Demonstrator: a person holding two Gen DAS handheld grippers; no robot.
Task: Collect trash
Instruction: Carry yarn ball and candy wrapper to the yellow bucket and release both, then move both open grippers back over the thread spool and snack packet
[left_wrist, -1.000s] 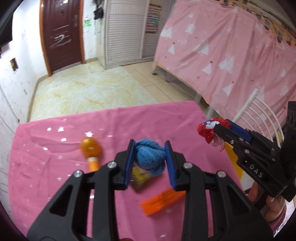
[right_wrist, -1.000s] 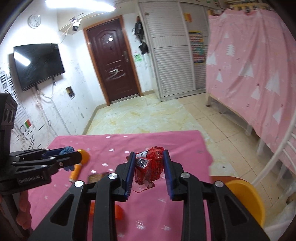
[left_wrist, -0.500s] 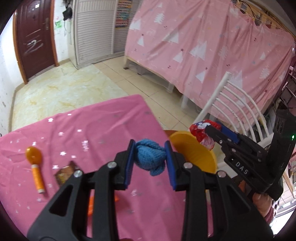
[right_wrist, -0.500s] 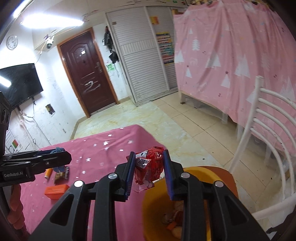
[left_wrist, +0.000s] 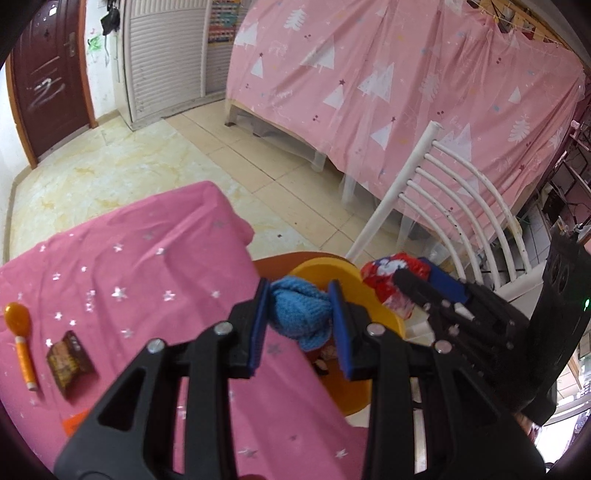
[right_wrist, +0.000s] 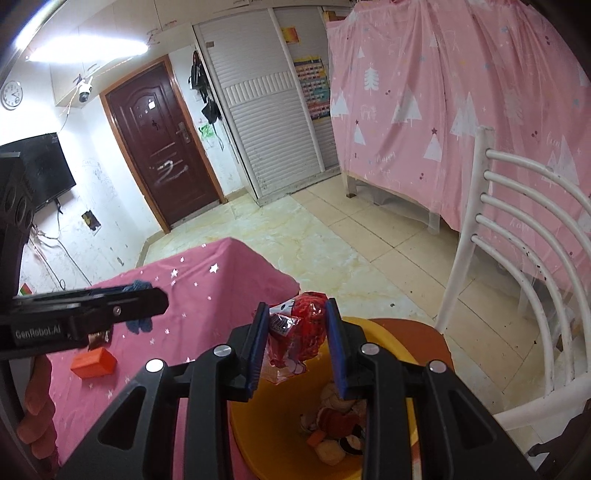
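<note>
The left gripper (left_wrist: 299, 325) has its jaws clenched on a blue knit wad (left_wrist: 299, 317), the blue pads pressing its two sides with only a narrow gap between them. The wad hangs at the table's (left_wrist: 147, 258) edge, just over the near rim of the yellow bin (left_wrist: 325, 267).

The right gripper (right_wrist: 295, 339) grasps a crumpled red wrapper (right_wrist: 299, 332), jaws nearly closed on it, a clear flap of the wrapper dangling below the pads. It is held above the bin's (right_wrist: 384, 334) open mouth, where other scraps (right_wrist: 336, 424) already lie at the bottom. The bin sits on an orange stool (right_wrist: 421, 332) between the table and a white chair (right_wrist: 517, 236).

On the pink cloth lie an orange spoon (left_wrist: 20, 332), a brown wrapper (left_wrist: 68, 360) just beside it, and an orange box (right_wrist: 94, 362) nearer the edge.
</note>
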